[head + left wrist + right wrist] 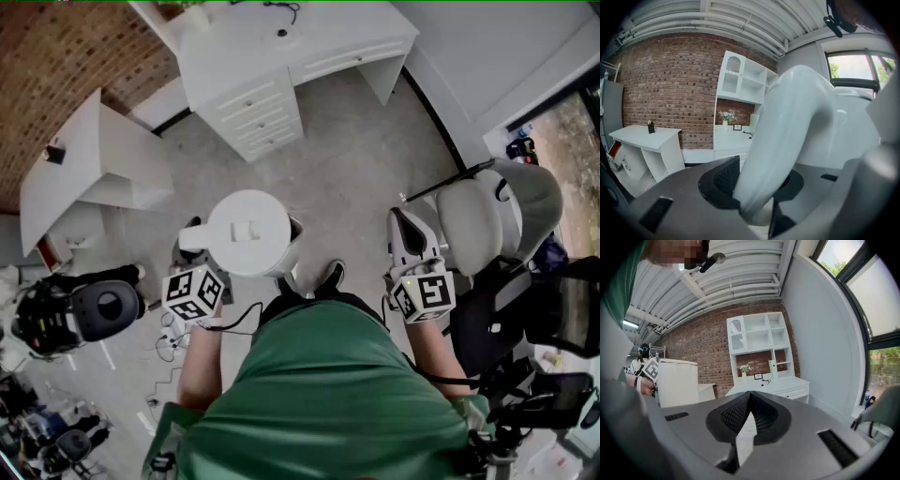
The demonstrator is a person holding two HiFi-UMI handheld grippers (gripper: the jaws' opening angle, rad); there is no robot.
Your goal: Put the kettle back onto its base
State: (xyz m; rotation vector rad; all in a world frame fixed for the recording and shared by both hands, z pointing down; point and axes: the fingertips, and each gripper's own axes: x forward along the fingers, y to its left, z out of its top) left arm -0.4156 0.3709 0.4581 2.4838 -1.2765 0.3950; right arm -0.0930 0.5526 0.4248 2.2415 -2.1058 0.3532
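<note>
Plainly, the left gripper (757,185) has its fingers clamped on the kettle (248,232) by its handle (787,126), centre-left in the head view, above the floor (375,141). The right gripper (750,399) has its fingers together, empty.

My right gripper (749,401) has its jaws pressed together, nothing between them. The white kettle (677,383) shows off to the left. Ahead, a white counter (776,386) sits below shelves (759,338) against a brick wall (701,348).
</note>
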